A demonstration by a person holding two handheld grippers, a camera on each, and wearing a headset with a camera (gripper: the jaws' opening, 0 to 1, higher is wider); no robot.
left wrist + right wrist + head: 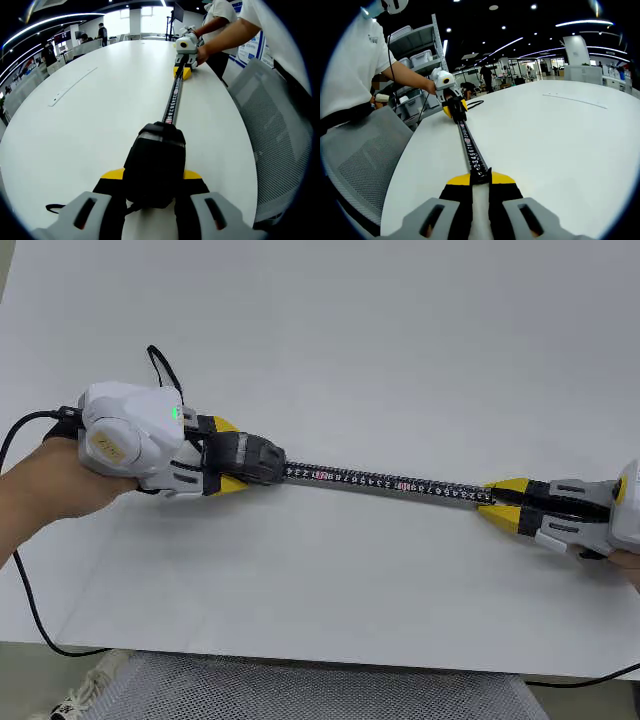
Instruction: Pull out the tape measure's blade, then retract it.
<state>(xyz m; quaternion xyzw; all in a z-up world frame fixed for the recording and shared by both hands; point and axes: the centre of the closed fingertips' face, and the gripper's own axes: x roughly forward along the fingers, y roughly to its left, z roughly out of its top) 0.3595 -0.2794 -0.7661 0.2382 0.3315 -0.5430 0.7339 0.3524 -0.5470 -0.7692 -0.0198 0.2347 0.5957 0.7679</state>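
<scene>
Nearest, a mesh chair (330,690) sat under the desk (300,600) edge. On the white desk beyond it, the left claw (231,455) was clenched around the black tape measure case (258,458). The right claw (497,504), well apart from the case, was pinched on the tip of the blade (385,483). The blade ran straight between them, low over the surface. The pull-out looked done or nearly so. Retracting the blade appeared not yet begun.

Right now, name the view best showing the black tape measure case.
Left gripper view: the black tape measure case sits large between the jaws. Head view shows it smaller; right gripper view, tiny and distant.
</scene>
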